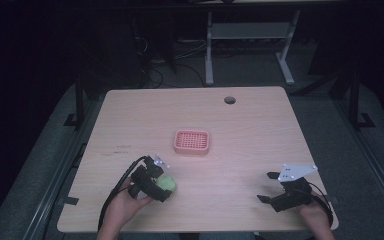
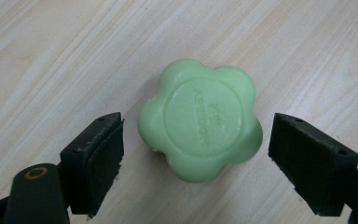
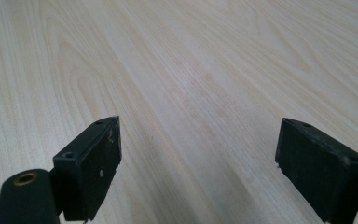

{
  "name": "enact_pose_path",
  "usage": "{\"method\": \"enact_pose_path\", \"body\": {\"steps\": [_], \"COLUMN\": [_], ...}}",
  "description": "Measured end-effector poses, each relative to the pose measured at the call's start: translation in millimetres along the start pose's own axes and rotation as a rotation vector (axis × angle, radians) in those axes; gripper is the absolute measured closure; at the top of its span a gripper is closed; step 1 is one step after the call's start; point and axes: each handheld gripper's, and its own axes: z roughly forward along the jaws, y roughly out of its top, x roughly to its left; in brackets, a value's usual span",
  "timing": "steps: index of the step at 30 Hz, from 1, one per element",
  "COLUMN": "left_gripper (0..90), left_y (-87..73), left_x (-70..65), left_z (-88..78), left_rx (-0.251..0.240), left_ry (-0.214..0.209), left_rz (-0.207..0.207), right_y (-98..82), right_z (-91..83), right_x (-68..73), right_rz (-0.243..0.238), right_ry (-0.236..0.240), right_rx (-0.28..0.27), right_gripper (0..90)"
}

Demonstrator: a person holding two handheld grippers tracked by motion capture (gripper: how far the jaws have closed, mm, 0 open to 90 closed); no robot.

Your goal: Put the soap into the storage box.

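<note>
Jaws on both grippers stand wide apart, gripping nothing. Left gripper (image 2: 193,154) jaws straddle the green soap, one pad each side, a clear gap on both sides, no contact seen in the left gripper view. Right gripper (image 3: 198,163) jaws spread over bare wood.

Landmark: pink tray.

Table (image 1: 250,130), light wood grain, rounded corners, carries everything; the tray sits near its middle. A round cable hole (image 1: 230,100) in the table lies beyond the tray, slightly right of it.

Right gripper (image 1: 271,187), black with a grey three-cornered plate on top, is well apart from the tray, toward the near right corner, held by a hand (image 1: 314,212) at the table edge.

Left gripper (image 1: 166,184) is near-left of the tray, held by a hand (image 1: 125,200), cable trailing off the near edge.

Pink tray (image 1: 192,142): low, rectangular, grid-patterned floor, rounded corners.

Green soap (image 2: 199,126) (image 1: 168,184): flower-shaped, five lobes, round embossed disc on top with lettering too blurred to read. Lies flat on the table, nearer than the tray and a bit left, apart from it.
</note>
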Motion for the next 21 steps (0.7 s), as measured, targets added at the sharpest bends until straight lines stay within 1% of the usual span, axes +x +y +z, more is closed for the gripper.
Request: {"method": "enact_pose_path", "body": {"steps": [2,6,7,8,9,12,14,16,18,21], "left_gripper": [18.0,18.2,18.2,18.2,18.2,18.3,18.5,18.8,21.4,22.0], "left_y": [2.3,6.5,7.4,8.4,8.8,10.0,10.0,9.9,10.0,10.5], "left_x": [0.1,-0.7,-1.6,-1.6,-2.4,-1.9,-1.2,-0.6,-0.8,-1.1], "left_z": [1.9,5.8,6.7,8.0,9.3,13.8,16.2,18.2,19.8,21.5], "left_rx": [0.010,0.020,0.026,0.028,0.036,0.055,0.071,0.075,0.080,0.087], "left_ry": [-0.004,0.002,0.001,0.006,0.004,0.013,0.005,0.002,-0.007,-0.002], "left_rz": [-0.005,-0.002,-0.009,-0.005,-0.012,-0.013,-0.022,-0.030,-0.031,-0.034], "right_y": [0.0,0.0,-0.1,0.0,0.0,0.2,0.2,0.1,0.2,0.2], "right_z": [0.1,-0.3,-0.3,-0.3,-0.2,-0.5,-0.5,-0.5,-0.4,-0.3], "right_x": [0.1,0.0,0.0,0.1,0.1,0.3,0.2,0.2,0.3,0.5], "right_rz": [0.000,0.001,0.000,0.001,0.001,0.001,0.001,0.001,0.001,0.000], "right_ry": [0.000,-0.001,-0.001,-0.001,0.001,-0.001,0.000,0.000,0.000,0.000], "right_rx": [0.002,-0.002,-0.002,-0.001,0.000,-0.001,-0.001,-0.001,-0.001,-0.002], "right_gripper": [13.8,13.8,13.8,13.7,13.7,13.8,13.8,13.8,13.8,13.8]}}
